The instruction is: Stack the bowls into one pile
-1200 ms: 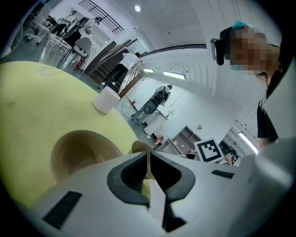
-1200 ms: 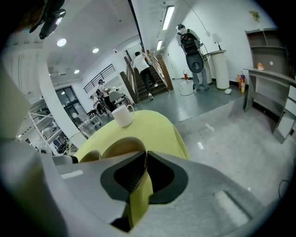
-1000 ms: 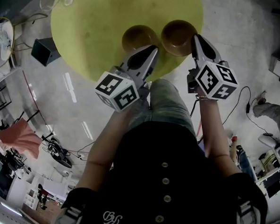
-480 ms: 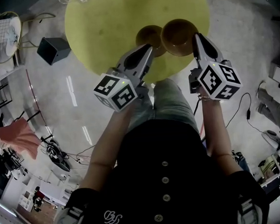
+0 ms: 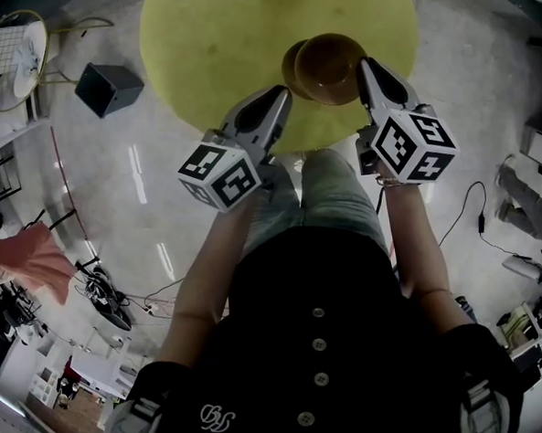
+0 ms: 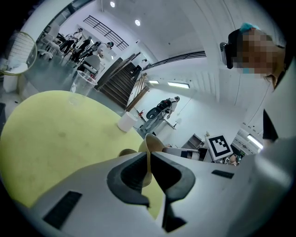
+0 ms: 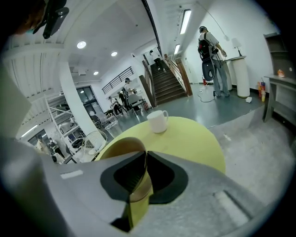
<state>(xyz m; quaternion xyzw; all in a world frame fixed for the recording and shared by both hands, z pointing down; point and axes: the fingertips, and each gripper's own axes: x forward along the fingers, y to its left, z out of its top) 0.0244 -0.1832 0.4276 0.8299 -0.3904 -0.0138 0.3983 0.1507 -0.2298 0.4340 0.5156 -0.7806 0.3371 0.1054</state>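
**At the table's near edge, two bowls overlap, each pinched by its rim**

At about five o'clock on the round yellow table (image 5: 215, 50), we see the right bowl (image 5: 329, 66) lying over most of the left bowl (image 5: 289, 68). Only a brown crescent of the left bowl shows, at the right bowl's nine o'clock side. From the head view we cannot tell whether the upper bowl rests in the lower one or hangs just above it. The table's far side is cut off at the top of that view.

The head view hides the grips, but the gripper views show them. The left gripper (image 5: 282, 93) has its jaws closed narrow on the thin rim of the left bowl, seen edge-on between the pads. The right gripper (image 5: 364, 65) is likewise clamped on the rim of the right bowl, whose tan wall curves away toward ten o'clock in the right gripper view.

The gripper views also show what the head view misses. A white mug (image 7: 158, 121) stands on the table at twelve o'clock beyond the right jaws. A clear cup (image 6: 82, 85) stands at the table's far edge, at ten o'clock in the left gripper view.

The tabletop is matte and faintly marked. Around it we see grey polished floor (image 5: 113, 175), with a black box (image 5: 107, 86) at ten o'clock in the head view. A staircase (image 7: 169, 85) rises in a bright white hall.
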